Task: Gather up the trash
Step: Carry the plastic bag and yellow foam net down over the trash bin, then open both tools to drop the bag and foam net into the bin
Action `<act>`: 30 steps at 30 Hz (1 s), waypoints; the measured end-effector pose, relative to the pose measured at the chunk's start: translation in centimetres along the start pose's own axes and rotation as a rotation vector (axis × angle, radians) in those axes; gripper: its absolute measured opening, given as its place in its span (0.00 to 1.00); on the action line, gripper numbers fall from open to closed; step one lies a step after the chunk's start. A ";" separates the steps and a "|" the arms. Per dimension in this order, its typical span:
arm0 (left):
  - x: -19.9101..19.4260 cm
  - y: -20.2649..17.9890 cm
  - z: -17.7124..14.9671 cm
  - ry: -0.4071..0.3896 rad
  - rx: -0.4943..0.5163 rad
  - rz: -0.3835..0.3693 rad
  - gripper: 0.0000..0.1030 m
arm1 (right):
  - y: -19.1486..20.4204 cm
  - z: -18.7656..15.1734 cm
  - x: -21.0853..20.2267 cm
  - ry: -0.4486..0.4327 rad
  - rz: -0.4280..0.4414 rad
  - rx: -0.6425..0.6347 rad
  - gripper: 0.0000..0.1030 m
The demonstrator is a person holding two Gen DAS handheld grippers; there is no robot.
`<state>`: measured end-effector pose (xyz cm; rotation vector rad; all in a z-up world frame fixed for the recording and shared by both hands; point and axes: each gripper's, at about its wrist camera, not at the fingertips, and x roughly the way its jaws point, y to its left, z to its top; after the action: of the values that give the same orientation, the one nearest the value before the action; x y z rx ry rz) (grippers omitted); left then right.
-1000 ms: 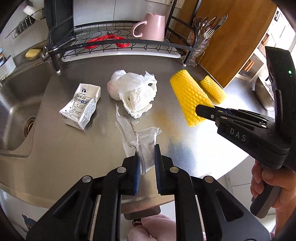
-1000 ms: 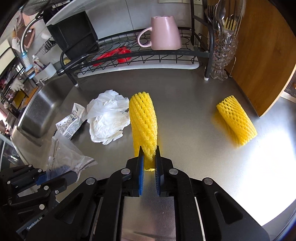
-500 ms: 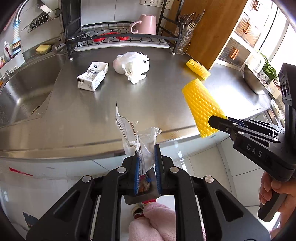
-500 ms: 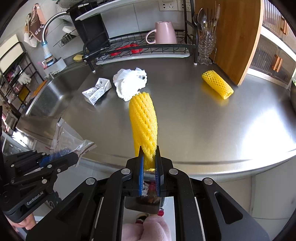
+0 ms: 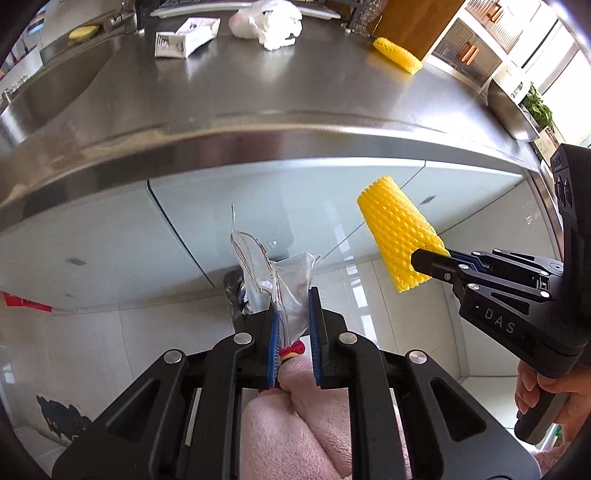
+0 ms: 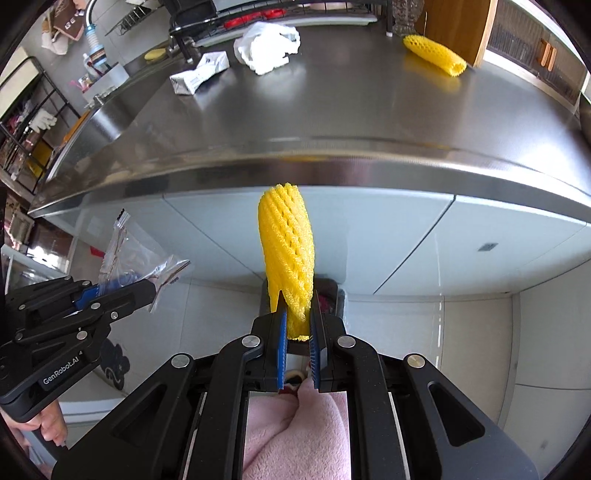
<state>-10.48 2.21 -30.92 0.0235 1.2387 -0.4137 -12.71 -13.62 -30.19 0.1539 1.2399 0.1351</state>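
My left gripper [image 5: 293, 297] is shut on a crumpled clear plastic wrapper [image 5: 266, 266], held in front of the cabinet doors below the counter edge. To its right, my right gripper [image 6: 298, 314] is shut on the lower end of a yellow foam fruit net [image 6: 288, 247], which stands up from its jaws. In the right wrist view the left gripper [image 6: 147, 291] and the wrapper [image 6: 136, 258] show at the left. On the steel counter [image 6: 332, 122] lie a crushed milk carton [image 6: 199, 74], a white crumpled bag [image 6: 267, 46] and a second yellow net [image 6: 434, 55].
A dark container [image 6: 330, 291] stands on the tiled floor behind the held net, mostly hidden. Pale cabinet doors [image 5: 92, 251] run under the counter. A sink [image 5: 44, 92] is at the left, a wooden board [image 6: 458, 22] at the back right. Pink fluffy clothing [image 5: 295, 424] fills the view below.
Both grippers have pulled back off the counter and sunk below its front edge, carrying the wrapper and the foam net. The items on the counter have stayed put.
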 end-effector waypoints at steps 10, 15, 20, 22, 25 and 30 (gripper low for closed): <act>10.1 2.5 -2.0 0.127 -0.043 0.038 0.12 | -1.0 -2.0 8.7 0.135 -0.009 0.047 0.11; 14.6 3.3 -2.4 0.142 -0.059 0.064 0.12 | -1.7 -2.4 13.3 0.185 -0.008 0.094 0.11; 19.1 3.7 -3.0 0.176 -0.061 0.088 0.12 | -3.0 -3.3 17.7 0.234 0.001 0.143 0.11; 20.8 3.6 -3.2 0.194 -0.067 0.087 0.12 | -3.3 -3.4 19.4 0.258 0.001 0.140 0.11; 23.0 3.7 -3.5 0.219 -0.069 0.089 0.12 | -3.4 -3.8 22.0 0.298 0.002 0.150 0.11; 25.5 4.7 -4.1 0.241 -0.082 0.086 0.12 | -3.8 -3.6 25.2 0.338 0.010 0.164 0.11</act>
<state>-6.05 0.06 -56.75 0.0581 1.4859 -0.2908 -8.01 -12.51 -55.46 0.2888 1.5876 0.0690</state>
